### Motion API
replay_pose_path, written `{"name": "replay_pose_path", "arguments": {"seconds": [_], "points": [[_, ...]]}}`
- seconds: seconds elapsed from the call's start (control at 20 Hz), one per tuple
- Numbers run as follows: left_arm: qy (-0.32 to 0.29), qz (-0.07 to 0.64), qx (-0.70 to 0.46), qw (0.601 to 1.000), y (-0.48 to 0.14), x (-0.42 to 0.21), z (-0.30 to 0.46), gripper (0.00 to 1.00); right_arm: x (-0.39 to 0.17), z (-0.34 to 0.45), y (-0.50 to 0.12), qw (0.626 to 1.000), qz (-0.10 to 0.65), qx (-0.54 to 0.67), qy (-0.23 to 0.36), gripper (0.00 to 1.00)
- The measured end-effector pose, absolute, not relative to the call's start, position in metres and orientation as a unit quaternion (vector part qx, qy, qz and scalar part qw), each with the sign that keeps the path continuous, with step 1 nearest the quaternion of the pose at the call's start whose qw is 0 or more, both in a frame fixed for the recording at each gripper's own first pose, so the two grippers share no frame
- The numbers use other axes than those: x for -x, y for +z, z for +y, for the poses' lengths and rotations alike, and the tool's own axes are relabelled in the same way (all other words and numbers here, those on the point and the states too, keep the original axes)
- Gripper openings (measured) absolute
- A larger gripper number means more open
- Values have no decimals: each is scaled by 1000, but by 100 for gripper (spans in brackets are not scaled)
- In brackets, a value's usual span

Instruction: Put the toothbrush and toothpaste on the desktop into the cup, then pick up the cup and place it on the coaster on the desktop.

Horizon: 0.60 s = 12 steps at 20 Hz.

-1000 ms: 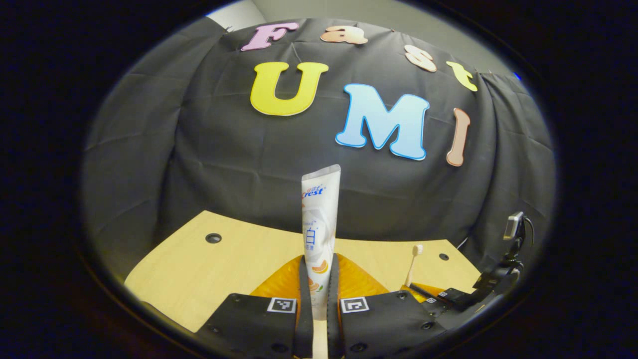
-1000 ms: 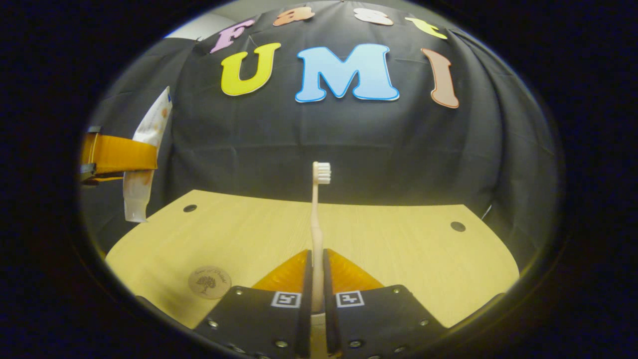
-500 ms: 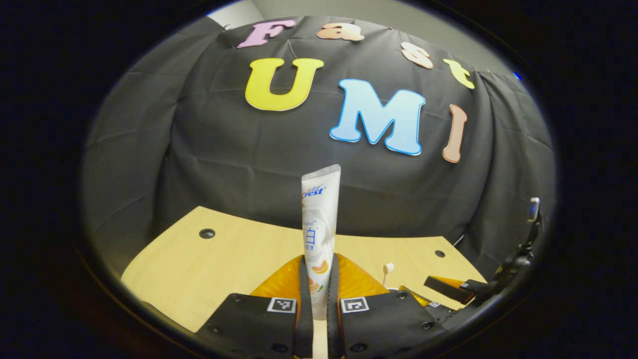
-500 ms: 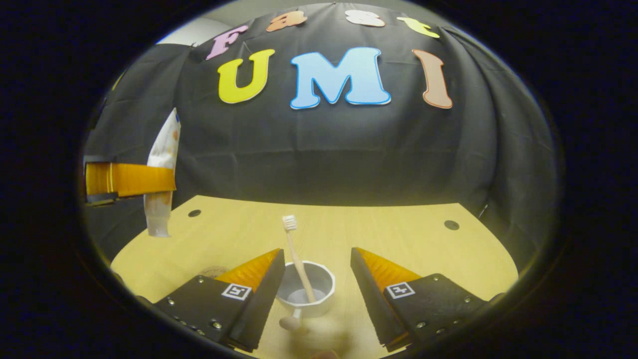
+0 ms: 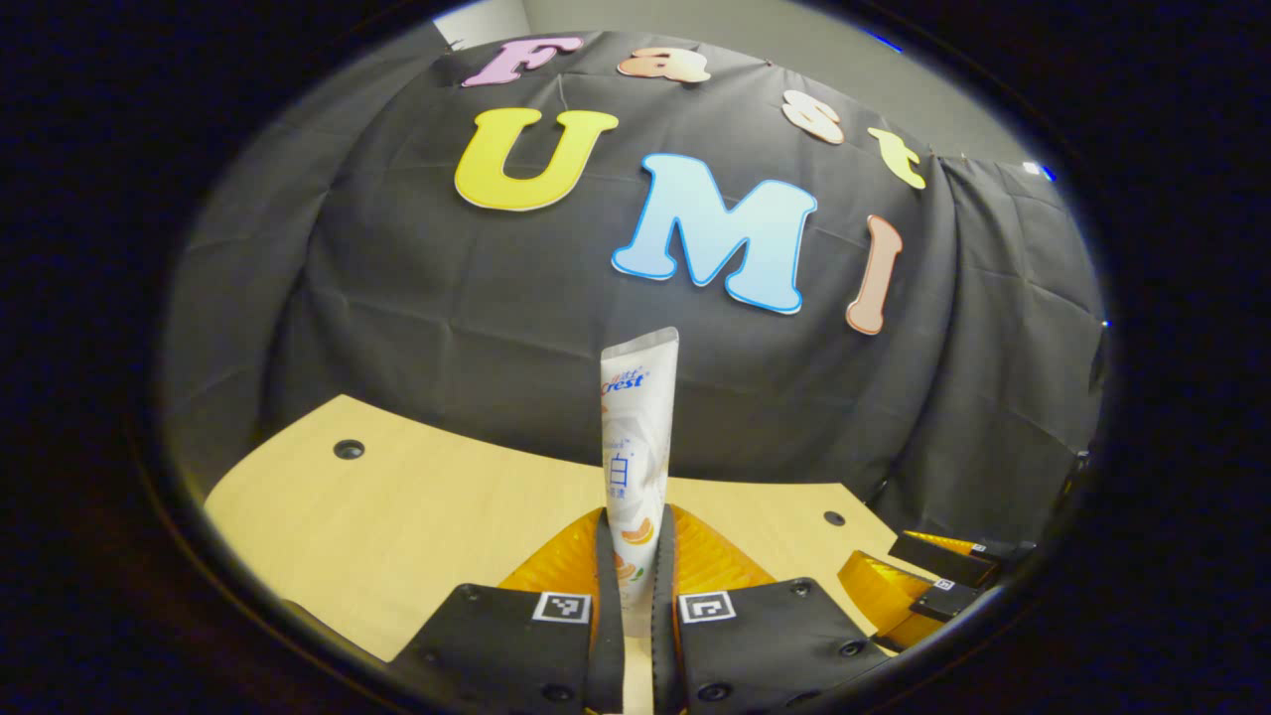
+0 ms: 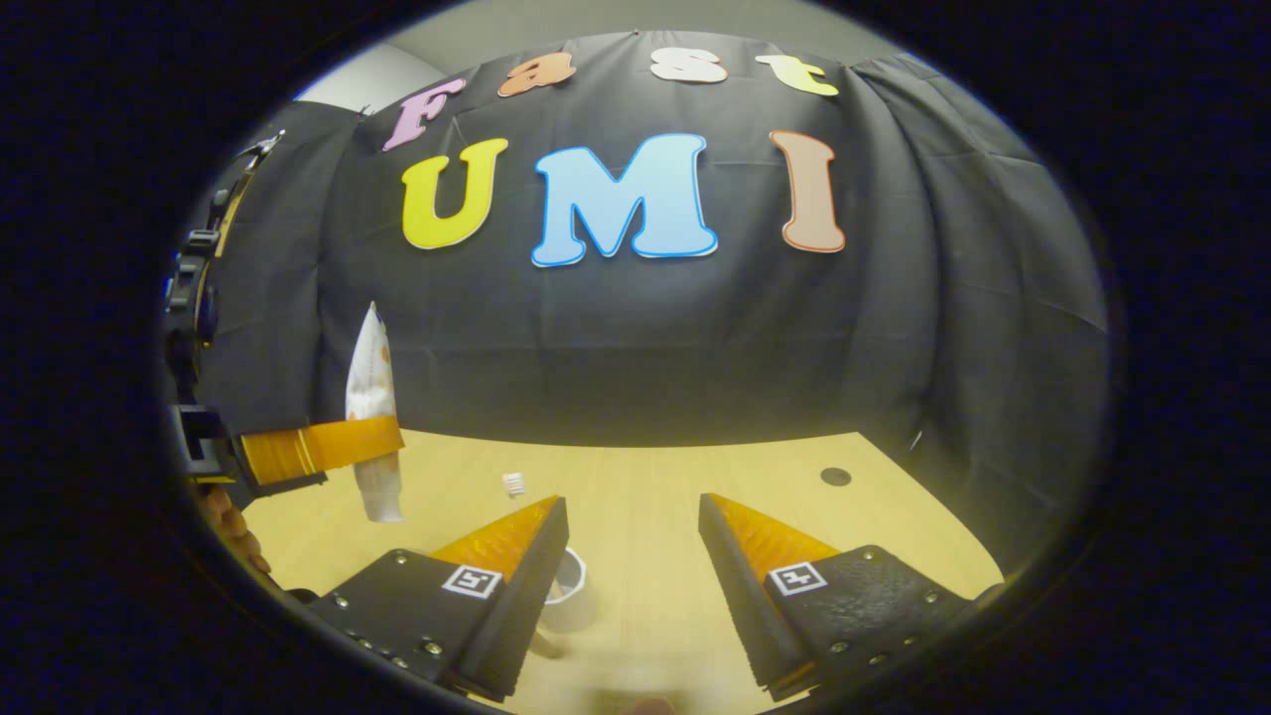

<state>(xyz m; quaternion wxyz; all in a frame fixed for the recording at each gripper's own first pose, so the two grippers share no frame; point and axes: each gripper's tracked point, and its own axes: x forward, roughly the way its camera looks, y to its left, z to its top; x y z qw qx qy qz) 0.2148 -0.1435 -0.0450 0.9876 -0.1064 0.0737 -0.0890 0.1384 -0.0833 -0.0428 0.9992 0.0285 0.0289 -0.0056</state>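
We see bare desktop ahead to its far edge. The right gripper is spread wide, holding nothing; the cup, toothbrush inside, stands partly behind its left finger. The left gripper pinches the upright toothpaste, above the desktop.

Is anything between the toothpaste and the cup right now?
The right hand-held gripper, open, hangs by the white cup, its near finger overlapping it. The white toothpaste tube, clamped in the left hand-held gripper, hangs left of it.
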Motion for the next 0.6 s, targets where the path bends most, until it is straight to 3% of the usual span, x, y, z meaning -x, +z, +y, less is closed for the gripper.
{"name": "replay_pose_path", "arguments": {"seconds": [0.6], "points": [[-144, 27, 103, 984, -77, -240, -212, 19, -117, -120, -62, 998, 42, -43, -28, 82]]}}
